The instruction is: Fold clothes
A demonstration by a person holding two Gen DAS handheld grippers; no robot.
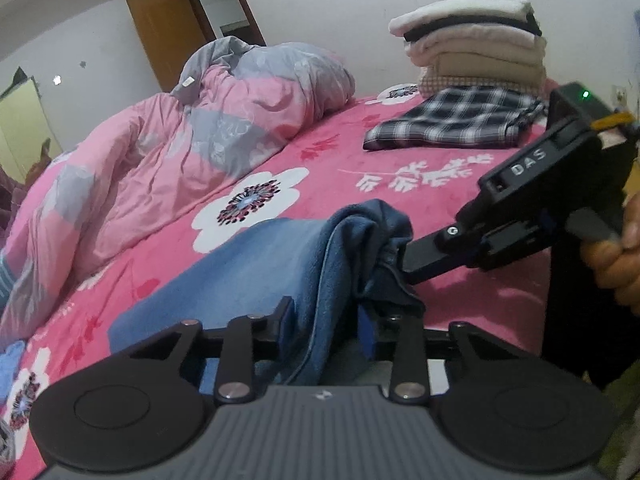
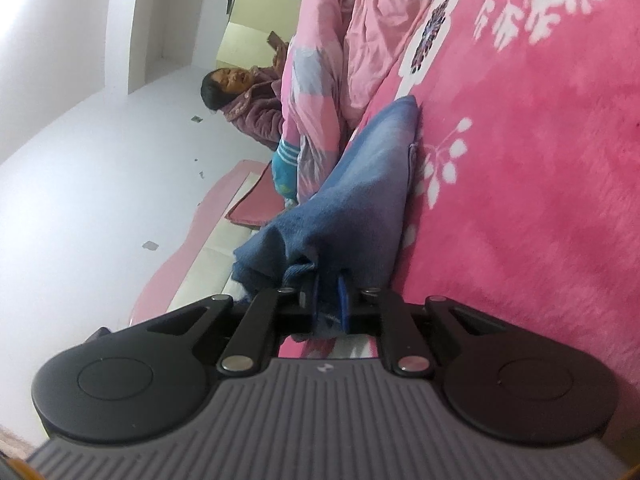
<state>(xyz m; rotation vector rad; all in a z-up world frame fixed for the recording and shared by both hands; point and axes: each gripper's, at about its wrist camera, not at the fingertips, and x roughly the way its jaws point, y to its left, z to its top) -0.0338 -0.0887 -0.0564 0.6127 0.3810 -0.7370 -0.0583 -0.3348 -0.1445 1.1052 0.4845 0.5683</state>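
- While both tongs pinch the soft blue fleece garment [image 1: 280, 264], left gripper [image 1: 326, 320] and right gripper [image 2: 326, 300] should lift its edge evenly.
- Keep the cloth taut over the pink flowered bedspread [image 1: 360, 192].

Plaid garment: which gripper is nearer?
Right. In the left wrist view the right gripper grips the blue garment just short of the plaid garment. The left gripper, closed around the blue garment's near edge, sits farther back.
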